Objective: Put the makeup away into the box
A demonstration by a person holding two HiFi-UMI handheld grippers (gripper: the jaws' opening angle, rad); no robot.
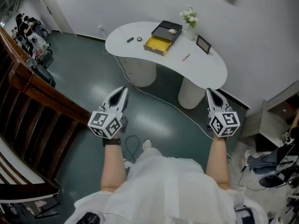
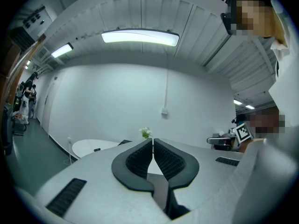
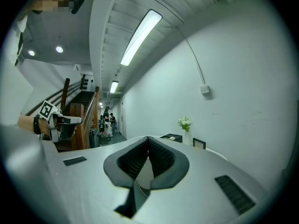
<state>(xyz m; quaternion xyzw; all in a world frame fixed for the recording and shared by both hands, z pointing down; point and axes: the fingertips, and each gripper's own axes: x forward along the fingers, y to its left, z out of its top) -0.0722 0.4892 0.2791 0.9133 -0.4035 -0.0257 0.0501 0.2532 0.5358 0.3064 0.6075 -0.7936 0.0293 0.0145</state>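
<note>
Currently both claws are held out level over the dark green floor (image 1: pixel 88 73), pointed toward the white curved surface (image 1: pixel 208 71) and well apart from it. The left claw (image 2: pixel 153 142) is shut all the way: in the left gripper view the pads (image 2: pixel 140 160) are seen pressed together at the tips, with nothing between them. The right claw (image 3: pixel 148 139) is shut the same way in the right gripper view, and nothing is gripped there either.

The box (image 1: pixel 166 30) is set near the far edge of the surface; it is black, and its yellow drawer (image 1: pixel 157 45) is pulled out toward the person. A small pale item (image 1: pixel 172 31) is seen lying in the black top tray; what it is cannot be made out. Loose makeup is left out on the surface: a short dark stick (image 1: pixel 130 39) and a small dark round piece (image 1: pixel 139 39) lie just beside each other, left of the drawer, and a slim pink stick (image 1: pixel 186 57) lies right of the drawer, apart from the box. White flowers (image 1: pixel 189 17) are stood just beside the box on its right, and a small dark frame (image 1: pixel 203 44) is propped near them.

A wooden railing (image 1: pixel 42 94) is seen along the left side, and a thin cable (image 1: pixel 159 99) is trailed across the floor under the surface.
</note>
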